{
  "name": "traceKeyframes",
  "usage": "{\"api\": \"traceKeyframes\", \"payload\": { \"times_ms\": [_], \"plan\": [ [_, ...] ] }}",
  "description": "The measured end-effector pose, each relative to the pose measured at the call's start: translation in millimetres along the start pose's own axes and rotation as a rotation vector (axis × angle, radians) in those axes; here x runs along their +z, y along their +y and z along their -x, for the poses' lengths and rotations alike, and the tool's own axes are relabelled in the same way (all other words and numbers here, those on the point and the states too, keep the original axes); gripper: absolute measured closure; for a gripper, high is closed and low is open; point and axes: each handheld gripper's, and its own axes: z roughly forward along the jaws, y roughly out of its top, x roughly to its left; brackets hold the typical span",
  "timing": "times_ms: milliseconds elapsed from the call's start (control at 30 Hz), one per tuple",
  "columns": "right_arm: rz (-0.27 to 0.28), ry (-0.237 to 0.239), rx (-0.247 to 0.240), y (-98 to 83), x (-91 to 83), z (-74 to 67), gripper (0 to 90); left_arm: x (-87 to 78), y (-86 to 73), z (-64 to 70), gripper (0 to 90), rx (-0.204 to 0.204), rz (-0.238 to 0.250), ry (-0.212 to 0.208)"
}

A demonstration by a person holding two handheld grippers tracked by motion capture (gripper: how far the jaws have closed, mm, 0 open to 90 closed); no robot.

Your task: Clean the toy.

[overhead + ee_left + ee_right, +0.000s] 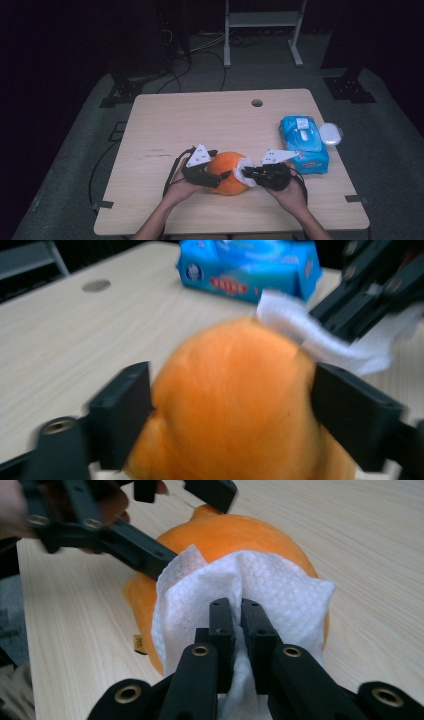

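Surface (165,120): light wood. Orange plush toy (227,172) sits on it near the front edge, left of the blue wipes pack (304,145), well apart from it.

Toy looks soft and light with a fuzzy cover that gives under pressure, so it wants a broad squeeze across the body, not a pinch.

Left hand-held gripper (232,410) straddles the toy wide, jaws at both flanks; whether the pads actually press is unclear, the left gripper view being blurred.

Right hand-held gripper (235,615) is clamped narrow on a white wipe (280,595), limp and thin, draped against the toy's wipes-pack side. Best held by the bunched fold.
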Motion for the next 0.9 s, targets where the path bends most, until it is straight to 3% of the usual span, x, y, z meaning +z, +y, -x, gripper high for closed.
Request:
{"api": "traceKeyframes", "payload": {
  "times_ms": [67,167,267,400,500,567,667,733,800,867,900],
  "plan": [
    [-0.010,-0.008,-0.020,0.4,-0.2,-2.8,84.2,3.1,-5.9,0.2,25.2,0.012,-0.018,-0.006],
    [-0.009,-0.006,-0.006,-1.1,-3.0,2.5,84.2,2.1,-8.2,-0.8,28.8,0.003,-0.022,-0.016],
    [-0.024,-0.047,0.009,-5.9,-6.6,11.2,84.2,1.6,-10.2,1.0,30.6,0.010,-0.024,-0.020],
    [0.001,-0.077,0.019,-4.6,-12.2,11.8,84.2,1.6,-8.7,9.6,32.0,0.077,-0.039,-0.023],
    [0.041,-0.062,-0.010,5.2,-10.7,1.0,84.1,2.4,-6.5,17.4,32.0,0.119,-0.050,-0.021],
    [0.038,-0.067,-0.031,8.4,-6.9,-3.2,84.1,1.7,-5.7,19.8,31.9,0.132,-0.058,-0.017],
    [0.016,-0.045,-0.022,4.0,-2.2,-0.8,84.2,-2.6,1.1,15.2,24.2,0.108,-0.062,-0.055],
    [-0.002,-0.041,-0.033,-0.4,-0.3,-1.4,84.2,-7.1,8.4,12.4,18.3,0.088,-0.039,-0.062],
    [-0.016,-0.031,-0.055,-3.3,-1.0,-4.3,84.2,-9.5,13.1,9.5,10.7,0.065,-0.028,-0.034],
    [-0.018,-0.015,-0.067,-4.6,-4.0,-6.3,84.2,-6.7,9.8,7.5,10.7,0.060,-0.056,-0.032],
    [-0.020,-0.015,-0.072,-5.3,-5.4,-6.5,84.1,-3.5,5.9,6.5,11.1,0.033,-0.072,-0.049]
  ]
}}
